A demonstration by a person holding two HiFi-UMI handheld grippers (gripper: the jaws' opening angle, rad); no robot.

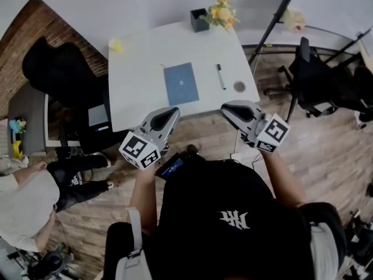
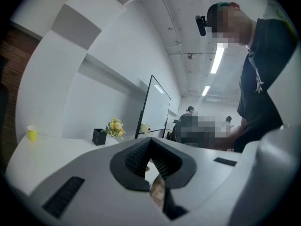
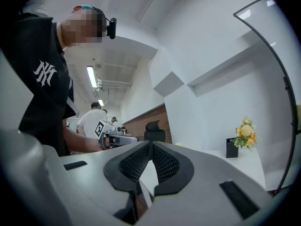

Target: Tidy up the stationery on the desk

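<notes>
Head view: no readable print on the stationery; the only mark is a white monogram on your black shirt, unclear here. White surface (image 1: pixel 140 69) holds one blue notebook (image 1: pixel 181 83) mid-surface, one black pen (image 1: pixel 221 76) just right of it, one small round item (image 1: pixel 239 86) near the right edge, one yellow cup (image 1: pixel 116 45) at the far left corner and one black pot (image 1: pixel 200 20) of yellow flowers (image 1: pixel 222 13) at the far edge. There is bare room around each. Your left tool (image 1: pixel 173 112) and right tool (image 1: pixel 225 108) sit off the near edge over the wood floor, well apart from all items. Left gripper view: left tool (image 2: pixel 150 143) is pressed together with nothing between the pads; cup (image 2: pixel 31 133) and pot (image 2: pixel 99 136) are far off, with one whiteboard (image 2: pixel 157 105) behind. Right gripper view: right tool (image 3: pixel 151 146) is pressed together and empty; the shirt monogram looks like "NY"; pot (image 3: pixel 232 148) and flowers (image 3: pixel 246 134) are at right.
</notes>
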